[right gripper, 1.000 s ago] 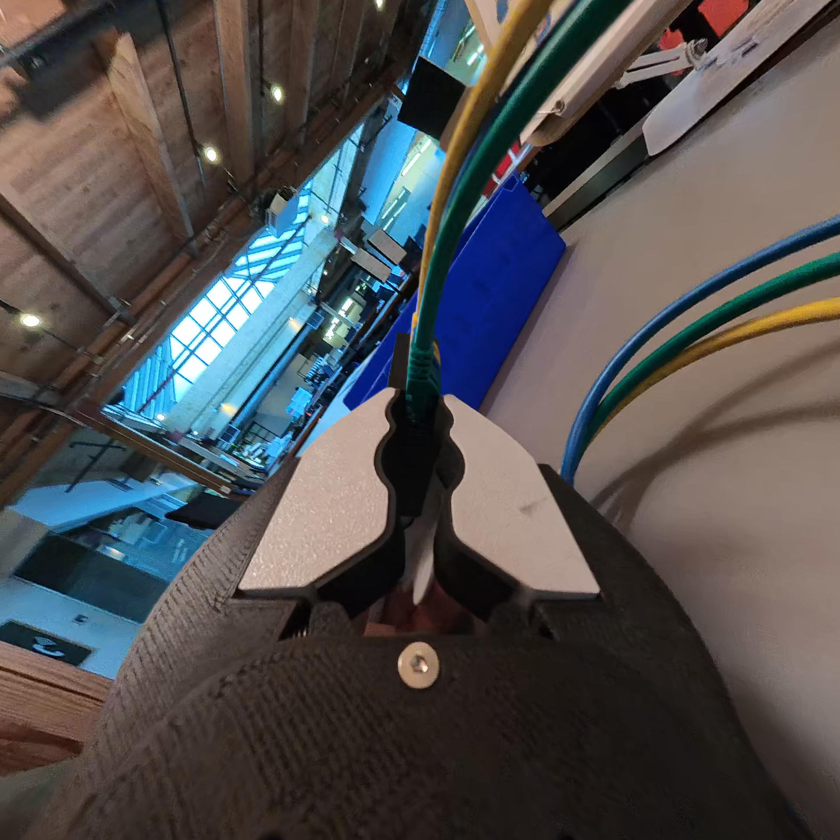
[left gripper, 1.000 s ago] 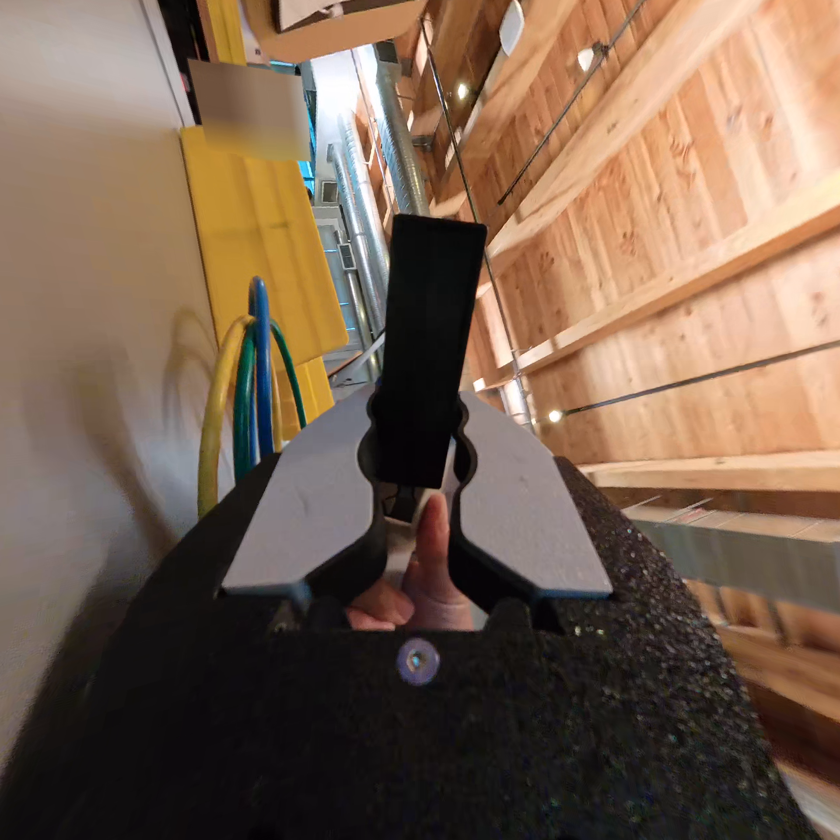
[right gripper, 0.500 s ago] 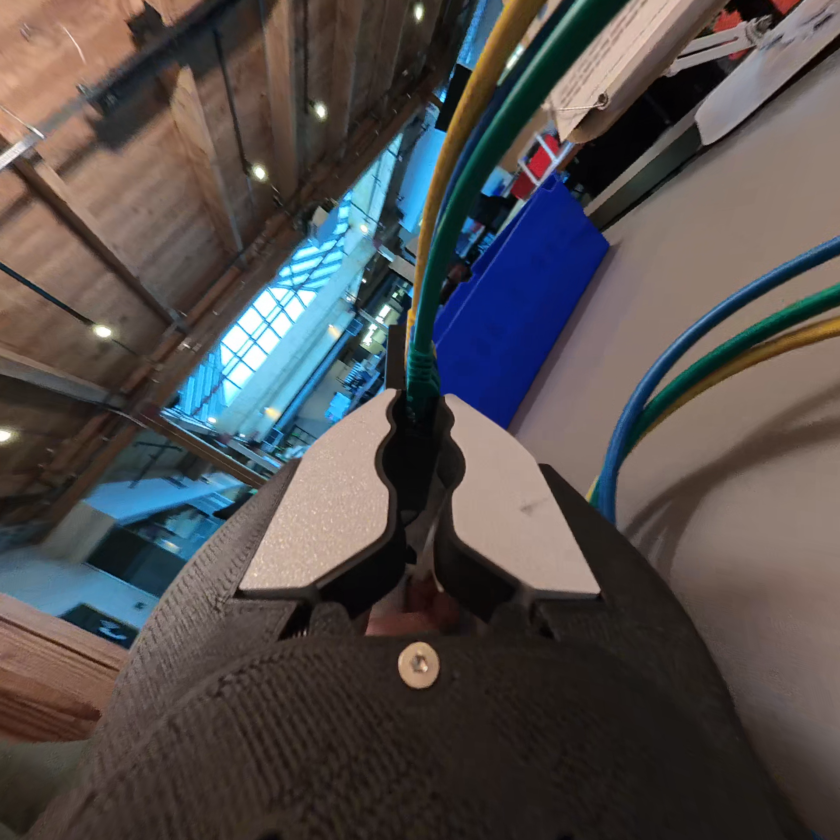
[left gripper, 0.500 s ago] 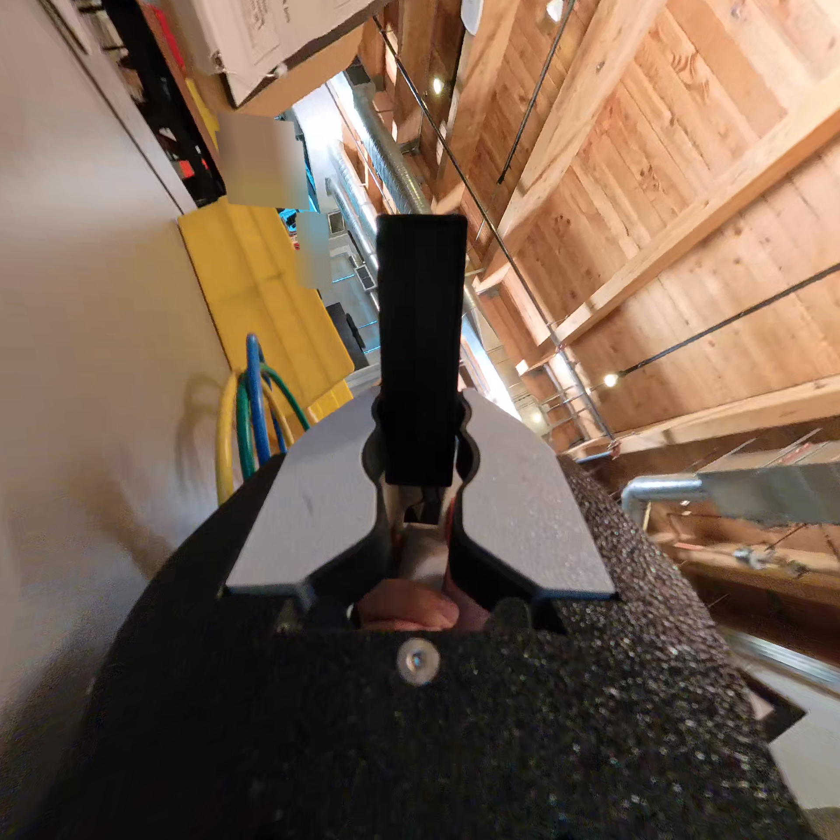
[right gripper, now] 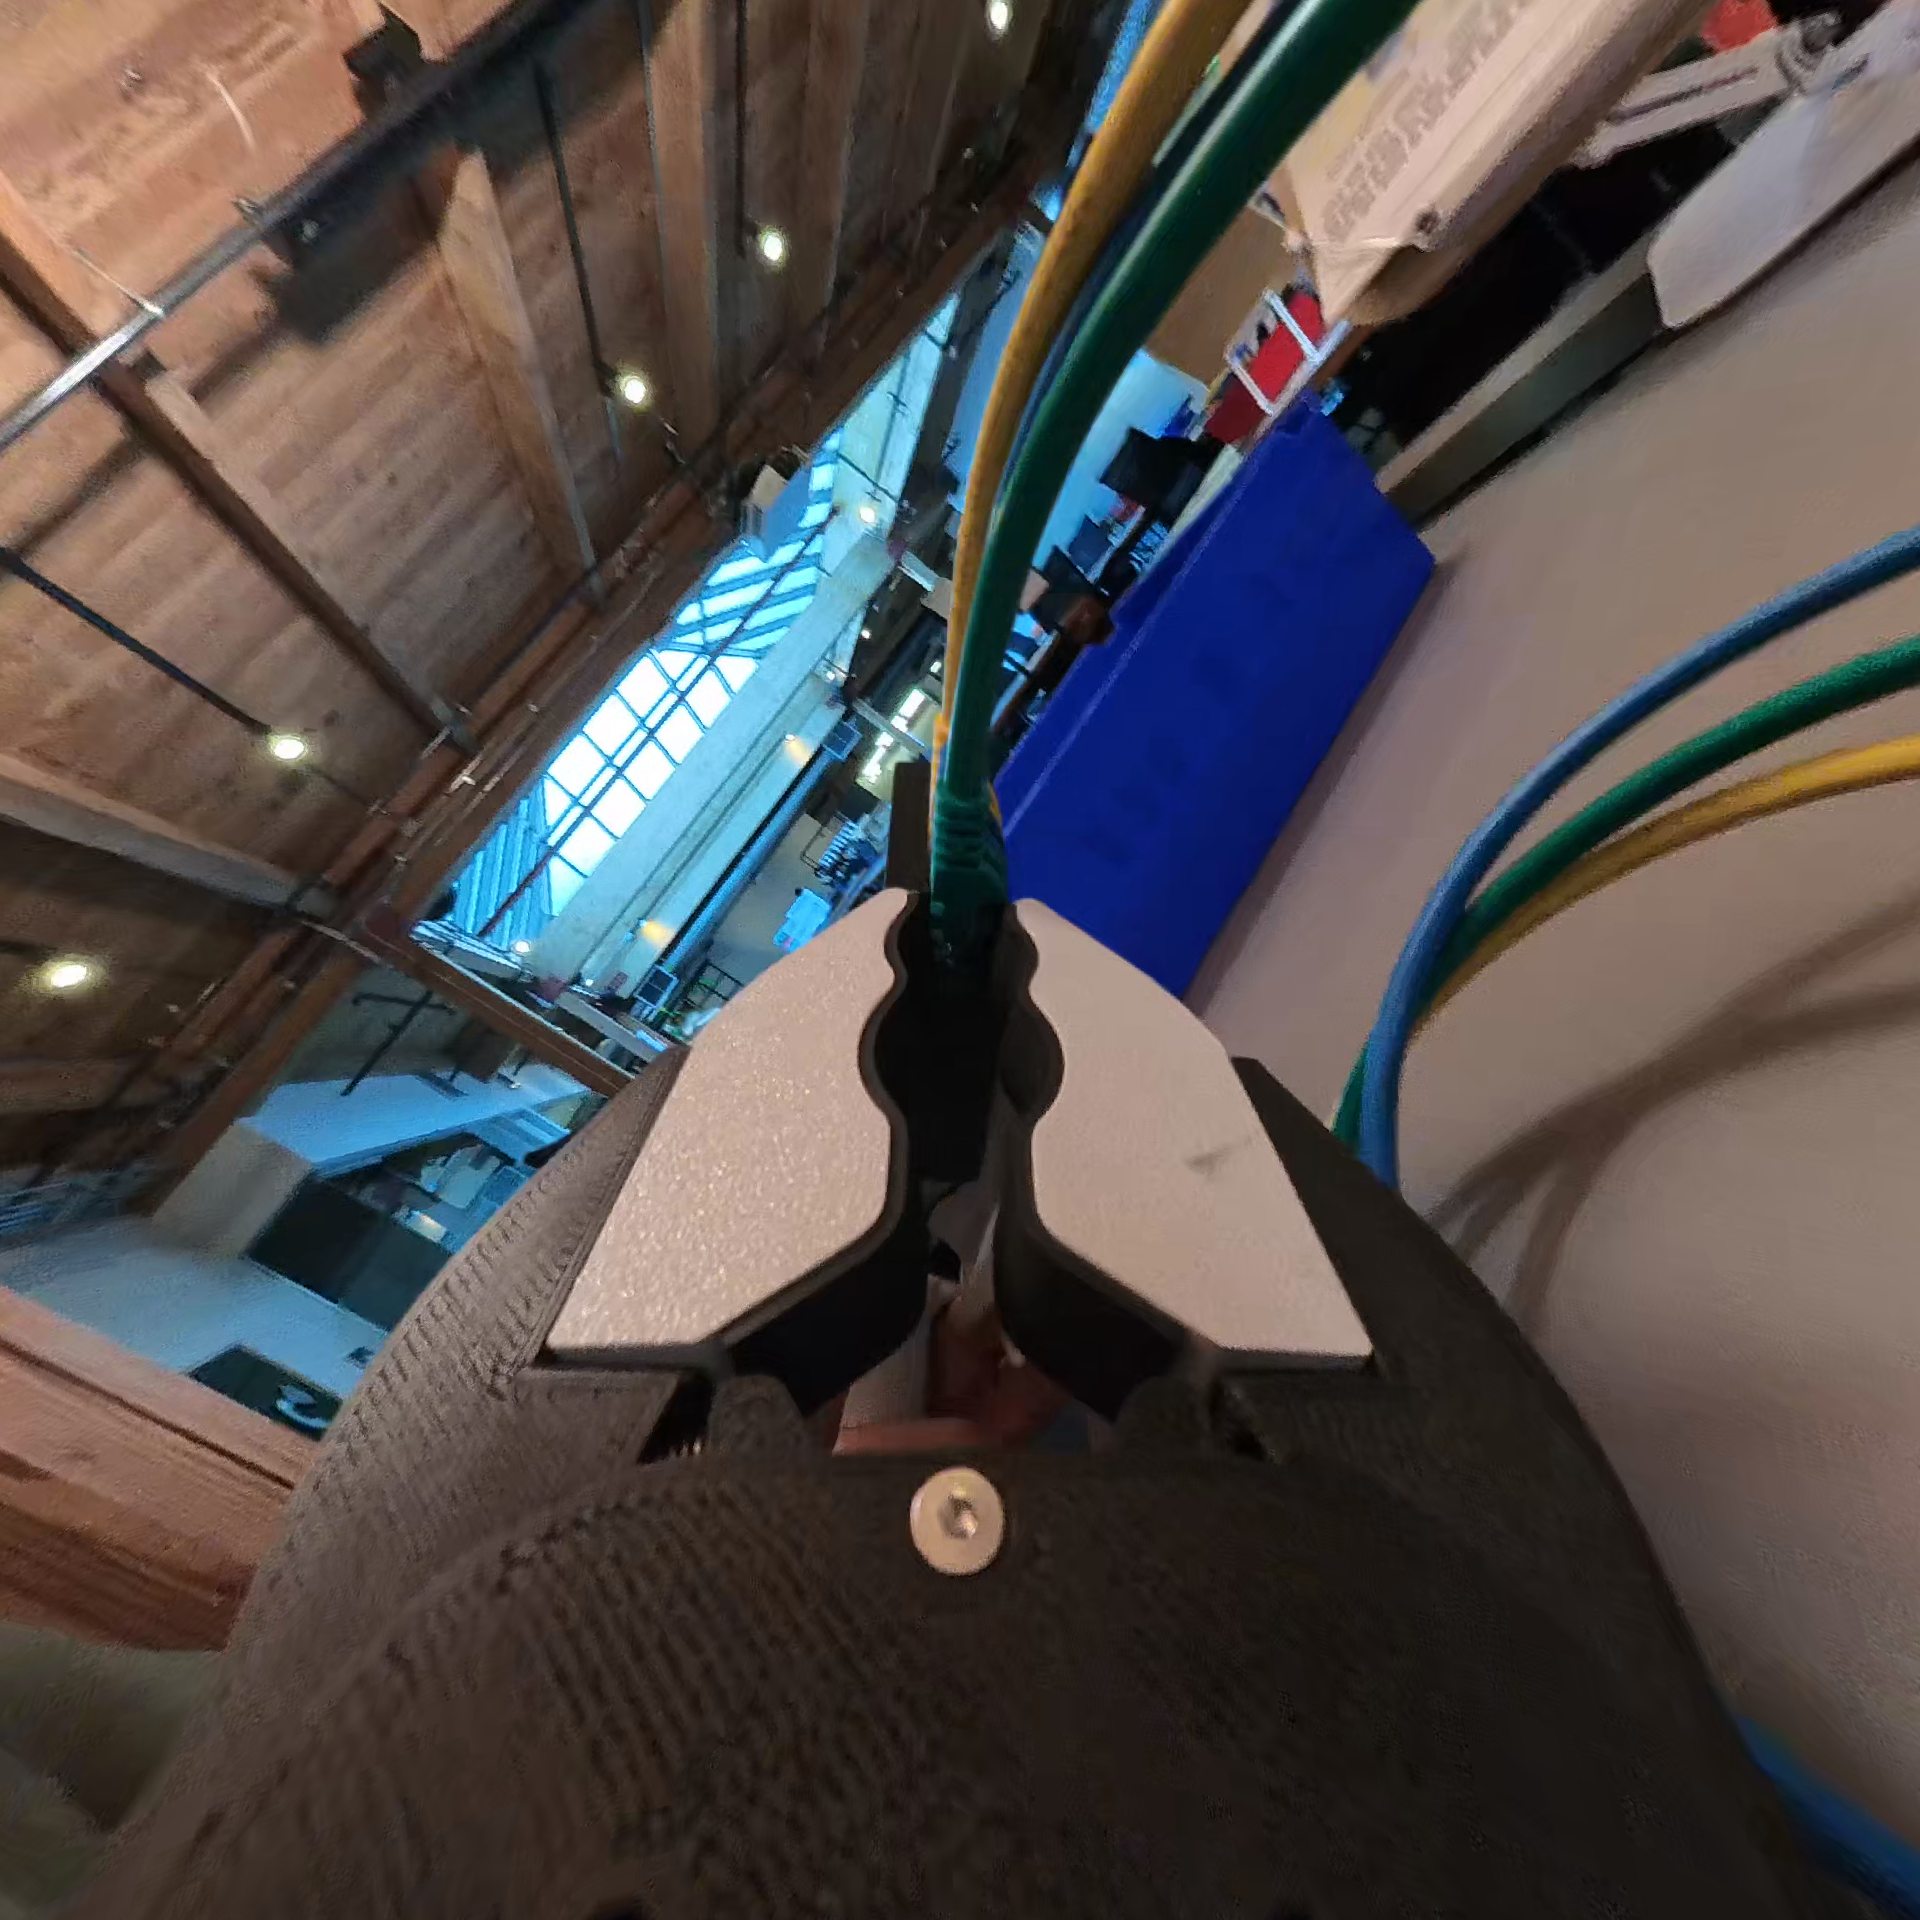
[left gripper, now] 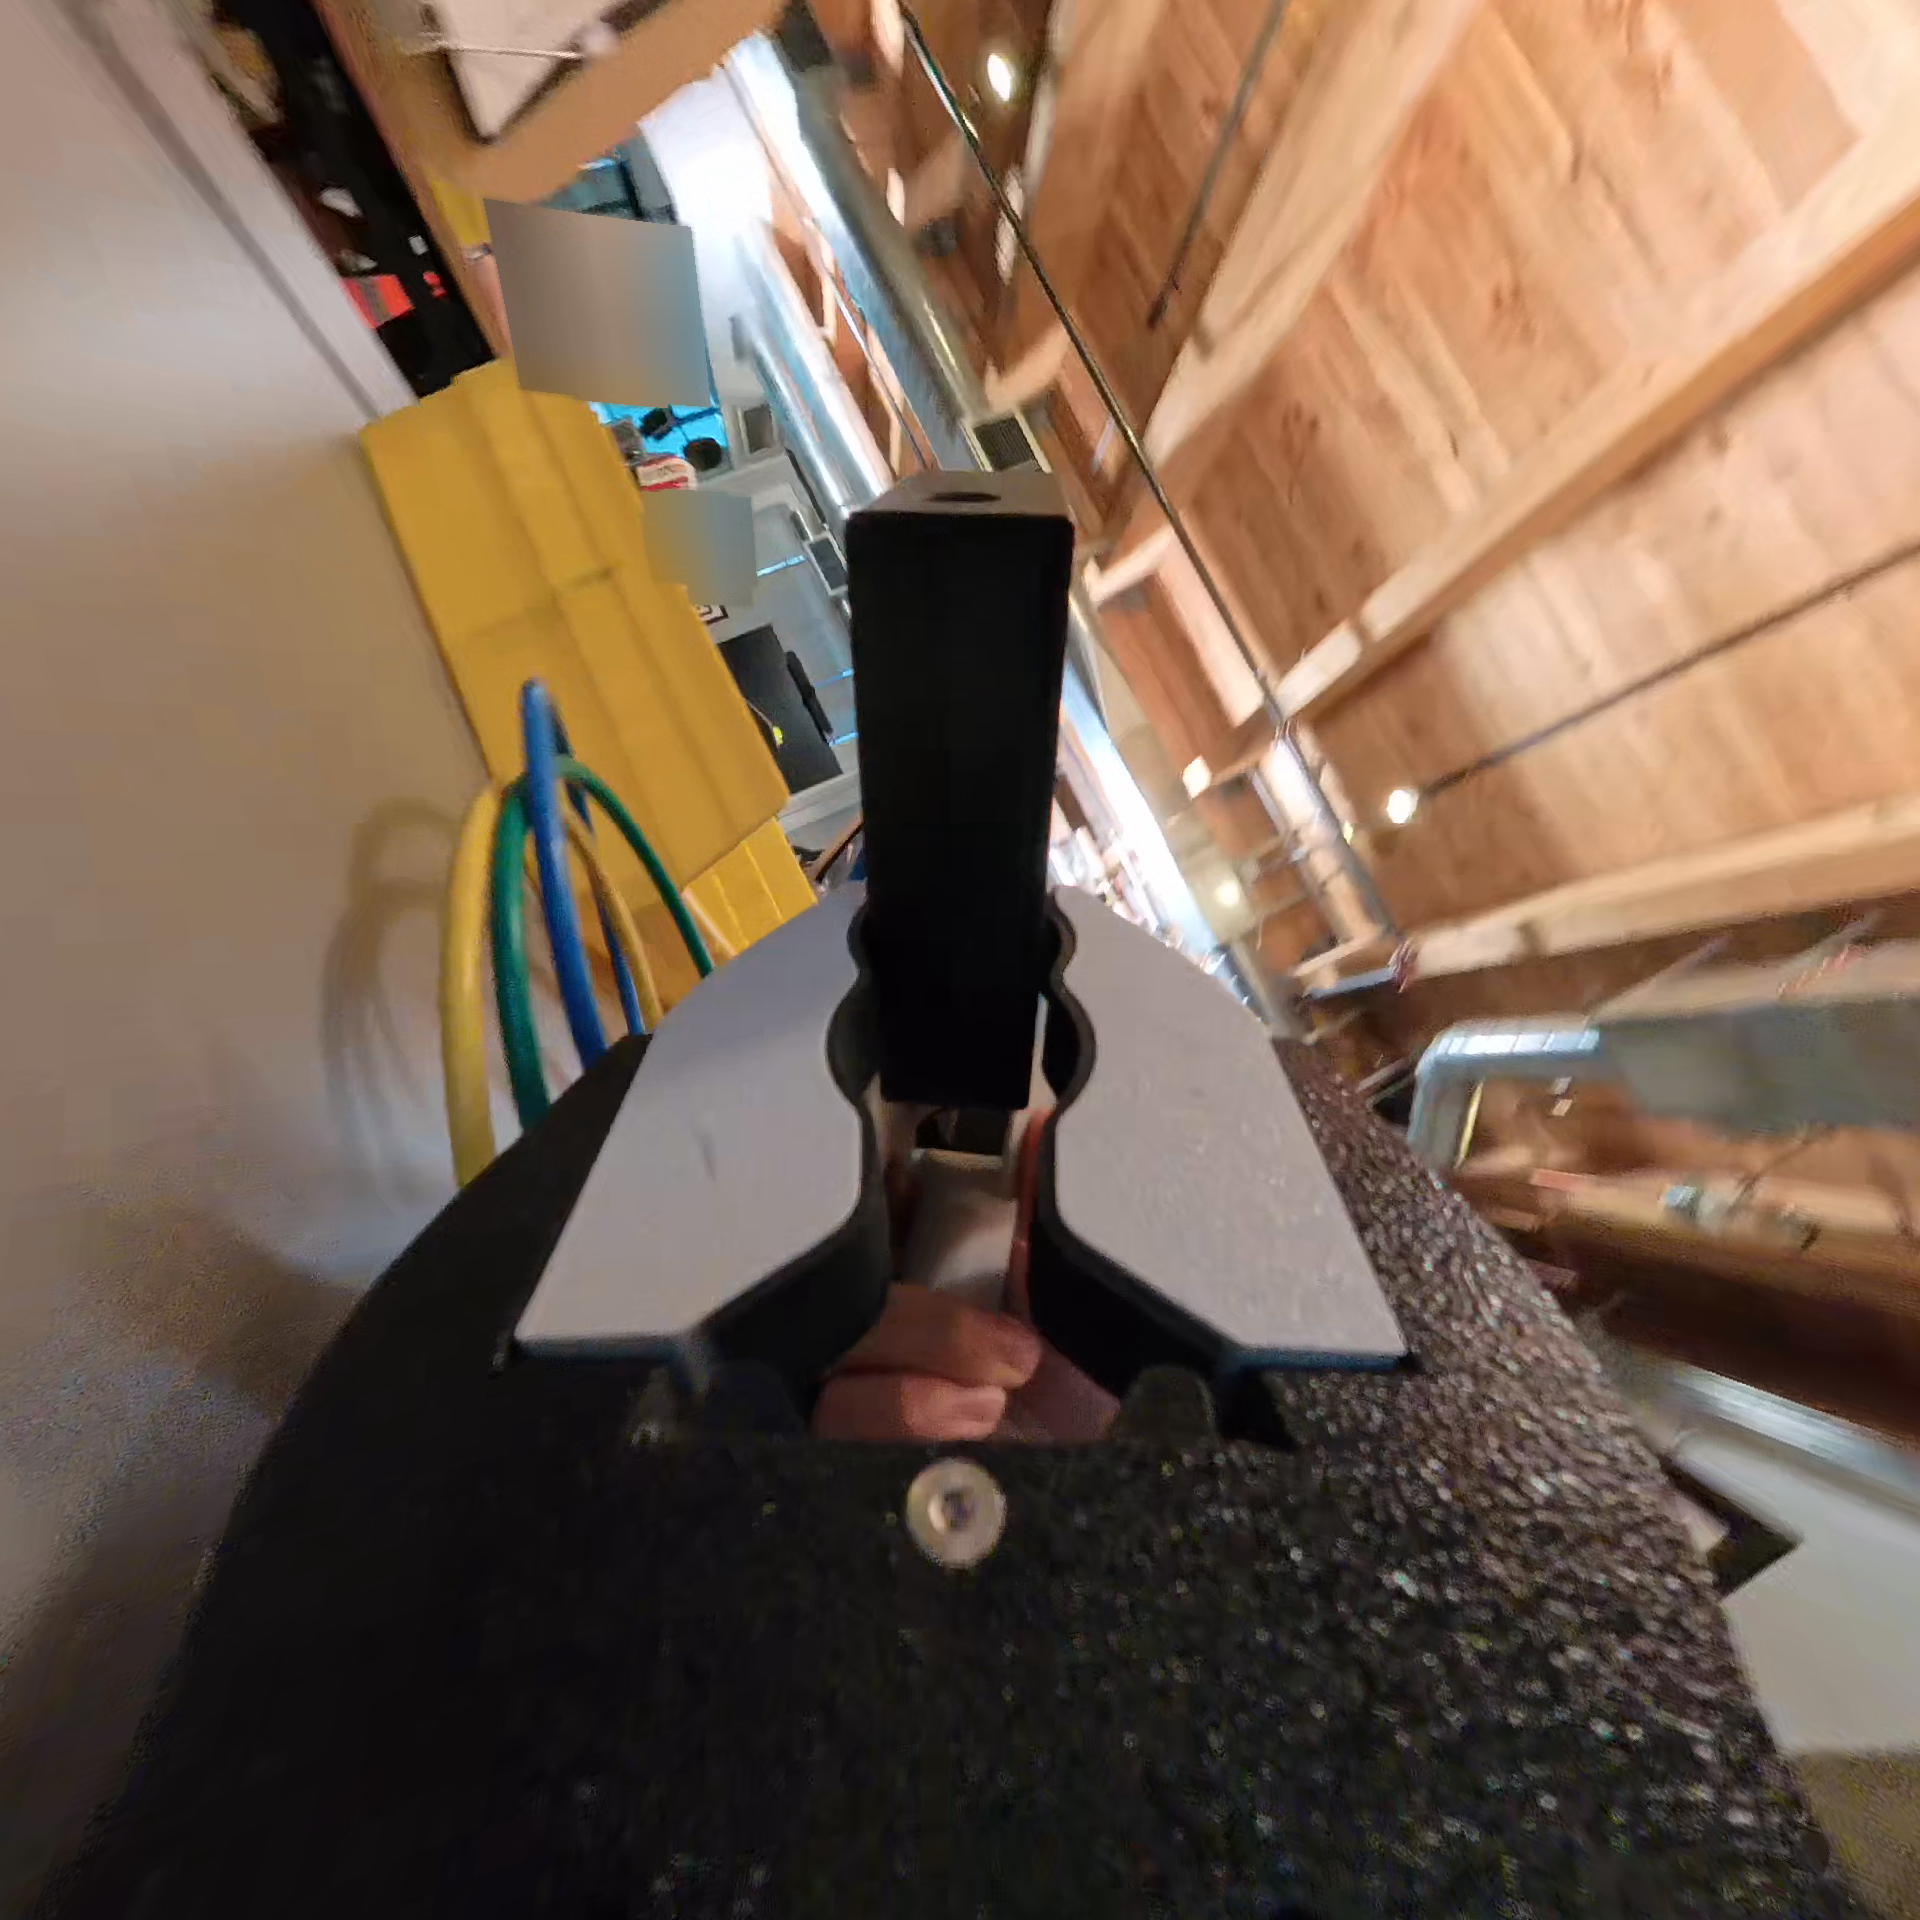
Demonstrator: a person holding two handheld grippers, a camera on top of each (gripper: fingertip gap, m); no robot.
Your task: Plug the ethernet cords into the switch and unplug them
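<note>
In the left wrist view my left gripper is shut on the black box-shaped switch, which stands out past the fingertips. Yellow, green and blue ethernet cords loop over the beige table to its left. In the right wrist view my right gripper is shut on the green cord's plug. The green cord arches up and away, with a yellow cord beside it. A black edge, seemingly the switch, shows just behind the plug. Whether the plug sits in a port is hidden.
A yellow bin lies on the table behind the cords in the left wrist view. A blue bin lies on the beige table in the right wrist view, with loops of blue, green and yellow cord. Wooden ceiling beams fill the background.
Both views have swung slightly against the ceiling and table. The left gripper still holds the switch and the right still holds the green plug. Both grips look unchanged.
</note>
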